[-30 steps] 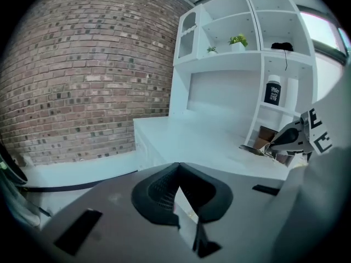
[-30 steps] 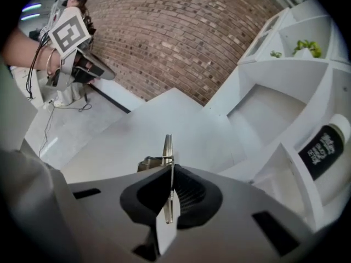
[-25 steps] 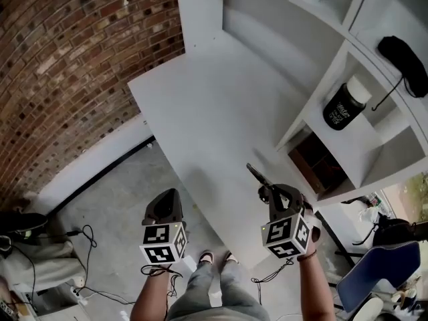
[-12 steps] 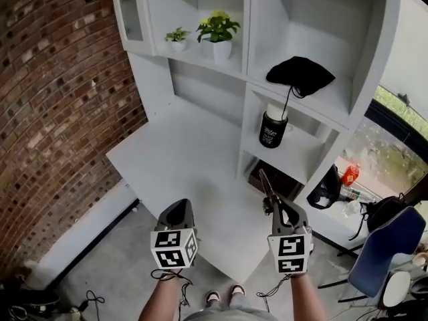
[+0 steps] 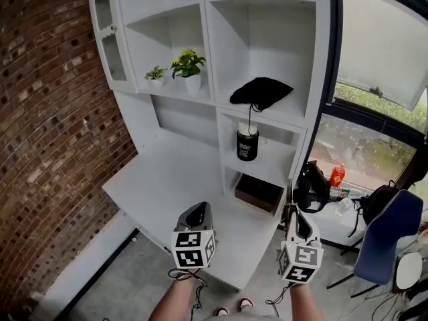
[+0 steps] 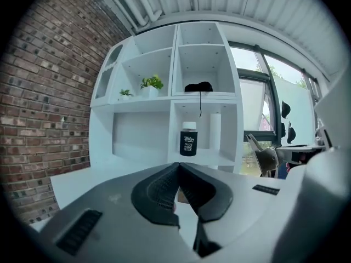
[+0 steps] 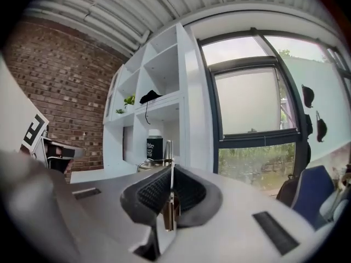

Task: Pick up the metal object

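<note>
2 grey hand-held grippers hover by the near edge of a white desk [image 5: 167,179]. Right gripper [image 7: 169,186] clamps a thin flat metal object [image 7: 168,156], held clear of the desk. Left gripper [image 6: 178,171] is closed, empty. Pick-up looks done; next needs only a steady hold.

Three views, all toward shelves [image 5: 208,52]

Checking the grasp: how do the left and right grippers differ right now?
The right gripper is shut on a metal object that sticks out past its jaws; the left gripper is shut on nothing. In the head view the left overlaps the white desk; the right sits off its edge. Both are closed.
</note>
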